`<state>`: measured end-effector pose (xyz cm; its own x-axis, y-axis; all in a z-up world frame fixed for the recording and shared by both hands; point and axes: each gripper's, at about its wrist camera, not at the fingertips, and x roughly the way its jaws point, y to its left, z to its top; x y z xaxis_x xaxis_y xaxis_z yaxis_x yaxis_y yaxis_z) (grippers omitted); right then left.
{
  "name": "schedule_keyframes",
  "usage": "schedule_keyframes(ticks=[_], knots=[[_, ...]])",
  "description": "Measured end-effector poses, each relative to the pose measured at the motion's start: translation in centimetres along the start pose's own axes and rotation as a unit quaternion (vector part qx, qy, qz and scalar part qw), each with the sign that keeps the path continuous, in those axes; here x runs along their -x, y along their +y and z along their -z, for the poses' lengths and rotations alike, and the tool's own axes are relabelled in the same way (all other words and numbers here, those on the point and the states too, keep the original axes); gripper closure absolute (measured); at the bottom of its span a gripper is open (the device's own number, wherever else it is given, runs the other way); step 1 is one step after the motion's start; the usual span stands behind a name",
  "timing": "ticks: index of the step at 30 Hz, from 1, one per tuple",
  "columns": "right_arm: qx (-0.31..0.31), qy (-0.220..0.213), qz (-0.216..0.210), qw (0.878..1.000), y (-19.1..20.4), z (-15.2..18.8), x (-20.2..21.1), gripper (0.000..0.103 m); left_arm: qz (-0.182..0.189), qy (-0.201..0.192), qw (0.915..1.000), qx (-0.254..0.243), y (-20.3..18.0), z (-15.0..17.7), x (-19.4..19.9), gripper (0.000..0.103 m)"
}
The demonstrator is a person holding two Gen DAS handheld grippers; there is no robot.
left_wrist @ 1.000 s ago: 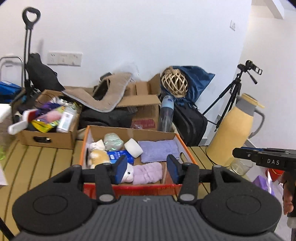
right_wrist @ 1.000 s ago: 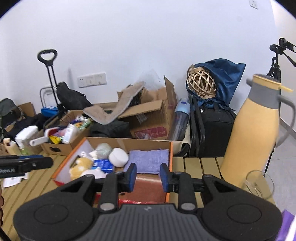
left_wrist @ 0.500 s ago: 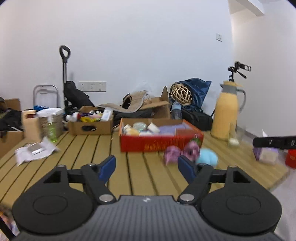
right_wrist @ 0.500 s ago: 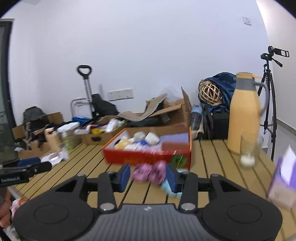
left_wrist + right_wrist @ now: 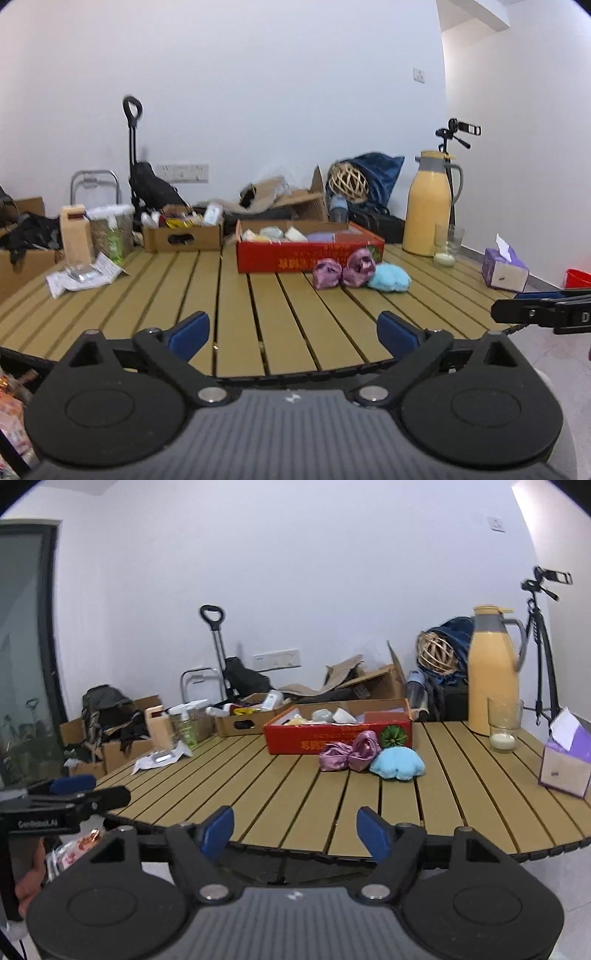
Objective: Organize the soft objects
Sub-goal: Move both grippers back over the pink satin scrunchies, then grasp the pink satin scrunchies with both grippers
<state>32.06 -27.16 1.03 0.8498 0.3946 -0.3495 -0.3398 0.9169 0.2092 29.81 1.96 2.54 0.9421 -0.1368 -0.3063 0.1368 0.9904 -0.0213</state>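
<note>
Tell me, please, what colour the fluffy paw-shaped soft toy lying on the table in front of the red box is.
Light blue; the soft toy shows best in the right wrist view.

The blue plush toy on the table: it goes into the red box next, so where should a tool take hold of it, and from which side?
Grip the blue plush toy across its rounded top, coming from the near table edge or its open right. It lies low and flat on the slats, and the purple satin bundles crowd its left, with the red box behind.

Two purple satin bundles [image 5: 349,755] touching; blue plush [image 5: 398,763] beside, on desk [image 5: 295,797] before red box [image 5: 340,734].
</note>
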Motion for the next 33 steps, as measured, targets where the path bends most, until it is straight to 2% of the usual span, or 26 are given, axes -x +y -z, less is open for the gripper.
schedule_keyframes(ticks=[4,6,7,8,9,12,14,17,20,22,23,25,26,28,33], knots=[[-0.023,0.015,0.019,0.999,-1.4,0.8,-3.1,0.031,0.005,0.024,0.9995,0.018,1.3,0.5,-4.6,0.004],[-0.042,0.026,0.025,0.998,-2.2,1.2,-5.0,0.034,0.007,0.025,0.9993,0.025,1.7,0.2,-6.9,0.006],[-0.055,0.037,0.031,0.997,-3.1,1.0,-7.2,0.036,0.013,0.024,0.9993,0.027,1.9,-0.1,-8.1,0.008],[-0.055,0.037,0.031,0.997,-3.1,1.0,-7.2,0.038,0.018,0.027,0.9991,0.027,1.8,-0.6,-9.7,0.010],[-0.059,0.035,0.036,0.997,-4.1,0.2,-9.3,0.039,0.019,0.031,0.9990,0.027,1.8,-1.1,-11.1,0.014],[-0.058,0.030,0.042,0.997,-4.9,-0.8,-11.6,0.041,0.024,0.034,0.9987,0.030,1.7,-3.3,-16.7,0.023],[-0.055,0.031,0.051,0.997,-5.9,-2.4,-14.5,0.043,0.036,0.041,0.9977,0.040,1.7,-4.4,-20.3,0.025],[-0.046,0.031,0.052,0.997,-7.2,-4.6,-19.1,0.046,0.064,0.071,0.9941,0.051,1.3,-5.8,-26.7,0.026],[-0.039,0.039,0.058,0.997,-8.5,-6.6,-24.4,0.049,0.080,0.105,0.9908,0.031,0.2,-6.3,-32.8,0.029],[-0.031,0.055,0.065,0.996,-9.4,-7.6,-28.5,0.052,0.095,0.133,0.9859,0.036,-0.1,-6.2,-36.4,0.040],[-0.020,0.062,0.069,0.995,-9.7,-7.9,-30.2,0.056,0.108,0.144,0.9827,0.042,-0.1,-6.0,-37.7,0.045],[-0.023,0.077,0.073,0.994,-10.7,-8.1,-33.5,0.067,0.134,0.165,0.9750,0.064,0.2,-5.4,-39.8,0.077],[-0.035,0.086,0.061,0.994,-11.4,-7.9,-34.5,0.076,0.141,0.176,0.9713,0.077,0.5,-5.1,-40.4,0.078],[-0.051,0.086,0.033,0.994,-11.9,-6.9,-35.7,0.078,0.150,0.179,0.9684,0.089,0.8,-4.7,-40.4,0.083],[-0.032,0.081,0.023,0.996,-11.6,-6.7,-35.9,0.079,0.155,0.176,0.9686,0.082,0.9,-4.5,-40.0,0.086]])
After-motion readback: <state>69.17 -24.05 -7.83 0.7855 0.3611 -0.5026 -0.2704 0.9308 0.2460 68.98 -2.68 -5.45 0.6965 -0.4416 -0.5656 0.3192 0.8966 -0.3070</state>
